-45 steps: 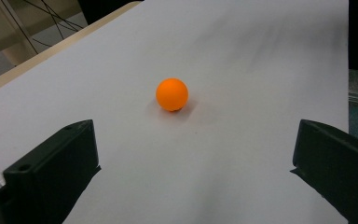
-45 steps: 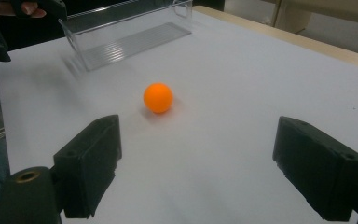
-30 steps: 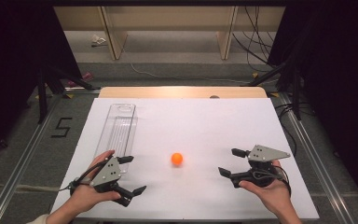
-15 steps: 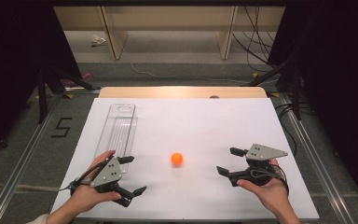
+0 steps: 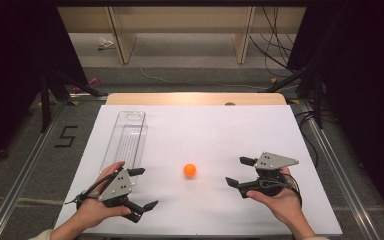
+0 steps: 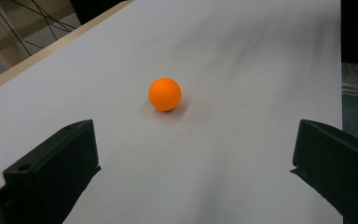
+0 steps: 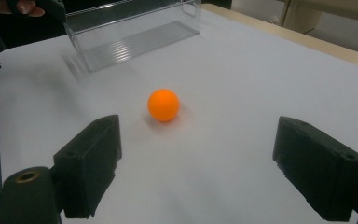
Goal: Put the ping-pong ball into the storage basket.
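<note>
The work looks like it is at its very start: getting ready to pick up the orange ball (image 5: 190, 170). Nothing is being held. The left tongs (image 5: 141, 188) are spread wide with nothing between them, and the right tongs (image 5: 239, 171) are spread wide too.

The ball sits by itself on the white bench (image 5: 220, 130), near the middle. It lies between the two tongs, a bit to the right of the left tongs and a bit to the left of the right tongs. It touches neither. In the right gripper view, the ball (image 7: 163, 105) is just in front of the open jaws, closer to the left one. In the left gripper view it (image 6: 165, 94) sits a little farther ahead.

A clear plastic box (image 5: 126, 140) lies on the left side of the bench, stretching away to the far side.

Next, I think one pair of tongs must slide forward until the ball is right between its jaws, then squeeze gently. The ball is round and could roll away if bumped.
</note>
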### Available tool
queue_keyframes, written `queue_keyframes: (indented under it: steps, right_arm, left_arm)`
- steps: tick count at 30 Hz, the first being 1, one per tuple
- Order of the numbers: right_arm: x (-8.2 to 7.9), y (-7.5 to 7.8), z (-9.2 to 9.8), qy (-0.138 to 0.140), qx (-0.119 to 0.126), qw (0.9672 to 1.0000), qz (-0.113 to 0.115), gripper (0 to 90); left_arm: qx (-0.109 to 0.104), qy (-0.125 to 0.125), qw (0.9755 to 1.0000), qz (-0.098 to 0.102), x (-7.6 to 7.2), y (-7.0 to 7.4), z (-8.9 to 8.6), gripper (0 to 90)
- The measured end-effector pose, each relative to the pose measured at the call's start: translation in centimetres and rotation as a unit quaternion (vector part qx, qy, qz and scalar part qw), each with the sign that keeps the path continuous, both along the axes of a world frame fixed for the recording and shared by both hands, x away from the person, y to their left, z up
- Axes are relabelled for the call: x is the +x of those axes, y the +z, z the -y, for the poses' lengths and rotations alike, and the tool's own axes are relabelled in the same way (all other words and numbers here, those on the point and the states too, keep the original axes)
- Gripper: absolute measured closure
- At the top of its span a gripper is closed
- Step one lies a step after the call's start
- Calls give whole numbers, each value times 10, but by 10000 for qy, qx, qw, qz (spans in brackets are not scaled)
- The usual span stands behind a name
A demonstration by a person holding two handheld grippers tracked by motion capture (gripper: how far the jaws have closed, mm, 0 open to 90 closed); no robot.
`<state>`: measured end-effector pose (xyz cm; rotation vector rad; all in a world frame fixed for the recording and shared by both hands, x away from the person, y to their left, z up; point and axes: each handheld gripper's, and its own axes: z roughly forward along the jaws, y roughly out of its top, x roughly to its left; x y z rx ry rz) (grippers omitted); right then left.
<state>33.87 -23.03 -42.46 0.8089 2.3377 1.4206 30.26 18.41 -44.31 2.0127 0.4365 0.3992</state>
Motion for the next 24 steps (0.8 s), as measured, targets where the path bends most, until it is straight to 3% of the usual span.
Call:
queue_keyframes:
  steps: [24]
  right_arm:
    - [20,-6,-29,211,-67,9997,-95,163]
  left_arm:
    - [6,-69,10000,10,0,1,1,0]
